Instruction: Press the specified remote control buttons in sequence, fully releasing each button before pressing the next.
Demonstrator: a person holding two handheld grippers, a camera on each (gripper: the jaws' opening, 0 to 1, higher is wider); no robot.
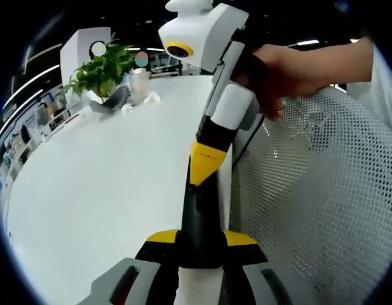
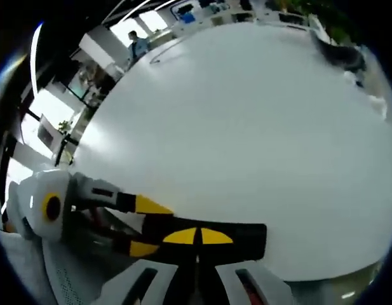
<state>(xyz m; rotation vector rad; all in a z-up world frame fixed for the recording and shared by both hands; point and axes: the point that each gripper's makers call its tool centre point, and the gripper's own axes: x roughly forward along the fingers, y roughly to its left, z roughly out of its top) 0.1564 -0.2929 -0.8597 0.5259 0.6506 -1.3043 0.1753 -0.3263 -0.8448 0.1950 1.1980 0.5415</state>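
Two hand-held grippers met at the near edge of a broad white table (image 1: 107, 190). In the left gripper view, the left gripper (image 1: 201, 238) had its yellow-tipped jaws clamped on either side of a long, slim black remote control (image 1: 199, 213), which pointed away from it at the table's edge. The right gripper (image 1: 204, 165), white with a yellow point and held by a person's hand (image 1: 291, 70), came down from above with its jaws pressed together, nothing between them and the tip on the remote's upper face. A leafy green potted plant (image 1: 100, 73) stood at the table's far end, and a white mesh chair back (image 1: 323, 190) stood beside the table.
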